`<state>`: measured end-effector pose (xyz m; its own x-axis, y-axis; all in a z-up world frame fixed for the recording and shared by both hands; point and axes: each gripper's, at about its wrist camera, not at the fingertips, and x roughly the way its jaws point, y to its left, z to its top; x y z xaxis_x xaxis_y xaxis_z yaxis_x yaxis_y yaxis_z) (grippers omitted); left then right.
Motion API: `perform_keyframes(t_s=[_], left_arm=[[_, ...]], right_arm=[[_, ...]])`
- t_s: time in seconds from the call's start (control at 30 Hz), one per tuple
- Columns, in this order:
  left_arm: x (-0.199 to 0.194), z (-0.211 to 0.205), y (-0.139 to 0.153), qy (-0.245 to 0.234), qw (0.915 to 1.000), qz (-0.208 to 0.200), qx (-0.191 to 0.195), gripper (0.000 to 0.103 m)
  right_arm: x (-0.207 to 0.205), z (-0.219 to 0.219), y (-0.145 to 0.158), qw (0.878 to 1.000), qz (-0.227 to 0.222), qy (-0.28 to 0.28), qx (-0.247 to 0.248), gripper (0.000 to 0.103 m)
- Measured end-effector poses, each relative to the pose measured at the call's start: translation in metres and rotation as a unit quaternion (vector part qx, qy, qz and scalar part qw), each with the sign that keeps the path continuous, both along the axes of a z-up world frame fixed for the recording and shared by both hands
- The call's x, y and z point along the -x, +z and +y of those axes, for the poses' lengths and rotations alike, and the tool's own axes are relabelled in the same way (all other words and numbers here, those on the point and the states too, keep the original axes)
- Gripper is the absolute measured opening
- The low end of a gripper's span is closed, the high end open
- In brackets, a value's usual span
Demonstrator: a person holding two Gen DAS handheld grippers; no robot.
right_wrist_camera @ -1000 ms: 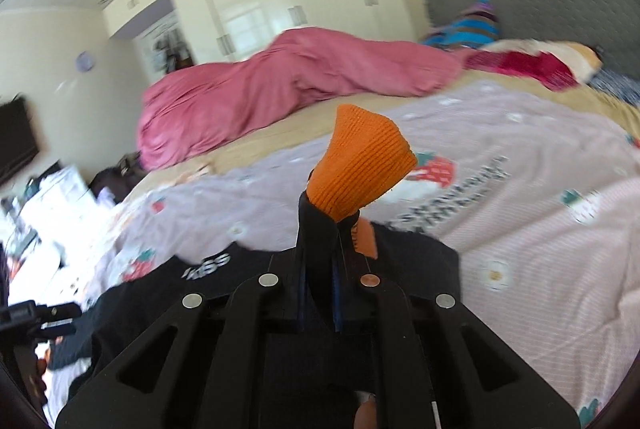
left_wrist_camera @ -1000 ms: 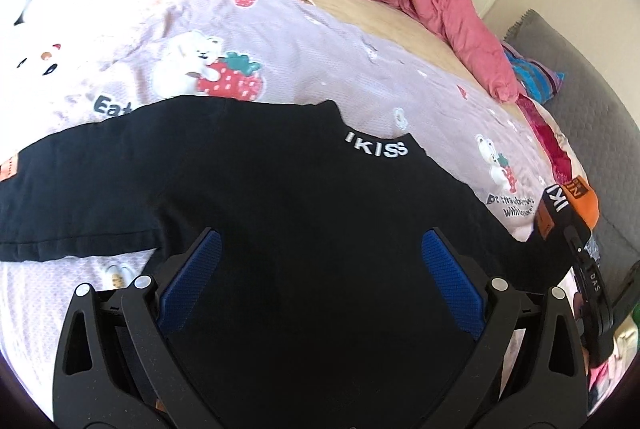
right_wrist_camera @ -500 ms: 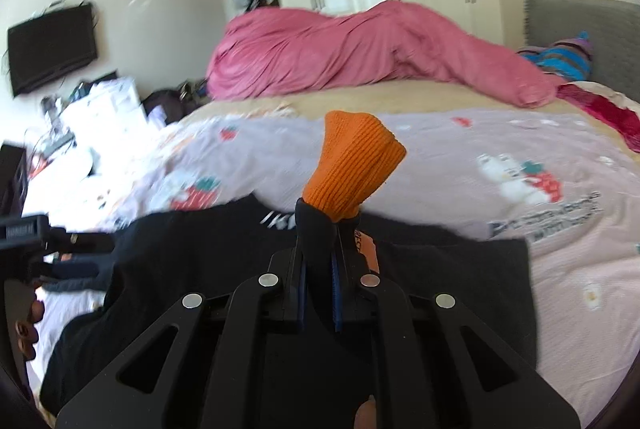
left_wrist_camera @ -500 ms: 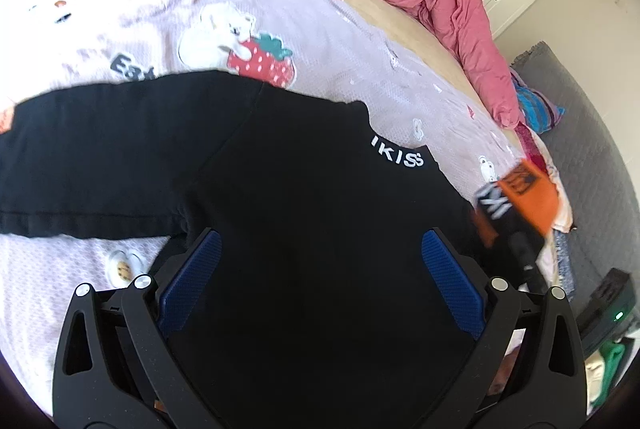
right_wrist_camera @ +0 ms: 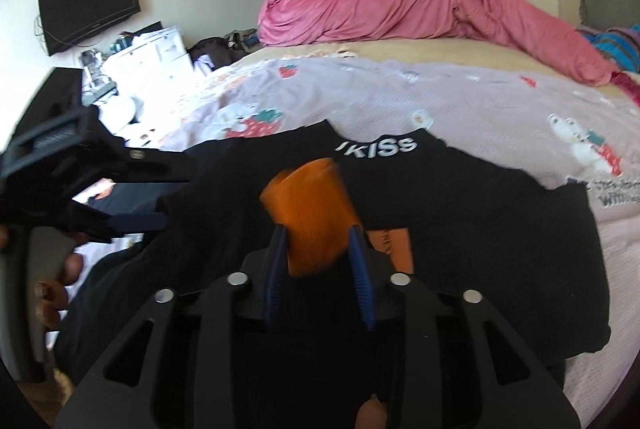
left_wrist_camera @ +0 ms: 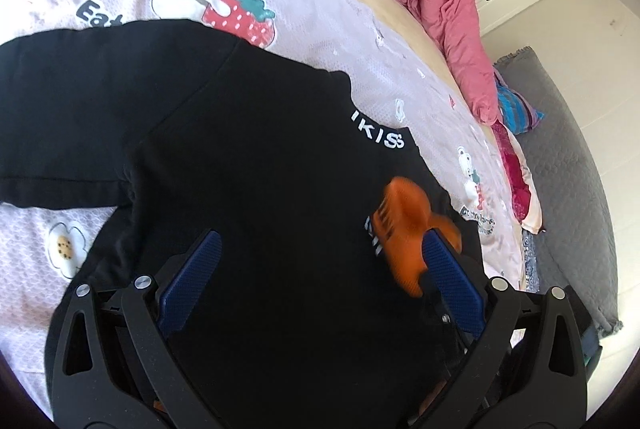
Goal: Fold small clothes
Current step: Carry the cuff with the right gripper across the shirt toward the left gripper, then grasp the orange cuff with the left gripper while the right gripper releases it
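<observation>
A black top (left_wrist_camera: 256,157) with white collar lettering lies spread on the bed, also in the right wrist view (right_wrist_camera: 460,197). Its right sleeve ends in an orange cuff (right_wrist_camera: 312,213), which lies folded over the body of the top (left_wrist_camera: 404,225). My right gripper (right_wrist_camera: 318,257) has its blue pads a little apart on either side of the cuff, which looks blurred. My left gripper (left_wrist_camera: 320,269) is wide open and empty just above the top's lower part. The left sleeve (left_wrist_camera: 60,109) lies stretched out to the left.
A pink duvet (right_wrist_camera: 420,5) is heaped at the far side of the bed. The printed lilac sheet (left_wrist_camera: 320,1) lies under the top. A grey headboard (left_wrist_camera: 568,189) is on the right. A TV (right_wrist_camera: 88,9) and cluttered furniture stand beyond the bed's left edge.
My right gripper has carried the orange cuff from the right side in over the body of the top, and its jaws have parted from tightly shut. The left gripper stays open.
</observation>
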<state>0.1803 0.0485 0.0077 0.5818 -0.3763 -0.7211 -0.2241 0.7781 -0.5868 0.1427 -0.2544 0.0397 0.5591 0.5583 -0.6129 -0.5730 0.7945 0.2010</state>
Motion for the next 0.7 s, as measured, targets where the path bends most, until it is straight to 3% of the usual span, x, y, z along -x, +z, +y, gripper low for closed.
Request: perform_keyframes(t_s=[0.2,0.37,0.5,0.6,0.7], left_arm=[[-0.002,-0.011,-0.013,-0.02,0.9996,0.008,0.019,0.094],[-0.006,-0.032,-0.026,-0.049,0.9976,0.008,0.047,0.091],[-0.015,-0.048,-0.035,-0.06,0.9969,0.021,0.046,0.074],[-0.021,-0.062,-0.037,-0.068,0.9972,0.028,0.014,0.066],[-0.026,-0.071,-0.037,-0.078,0.9967,0.021,0.01,0.028]], right_arm=[[0.012,-0.014,0.012,1.0,-0.015,0.001,0.0,0.048],[0.0,-0.055,0.019,0.998,-0.015,-0.065,-0.005,0.05],[-0.01,-0.091,0.028,0.992,-0.011,-0.117,-0.038,0.051],[-0.017,-0.113,0.032,0.988,-0.005,-0.143,-0.061,0.051],[-0.02,-0.124,0.037,0.987,-0.016,-0.154,-0.052,0.051]])
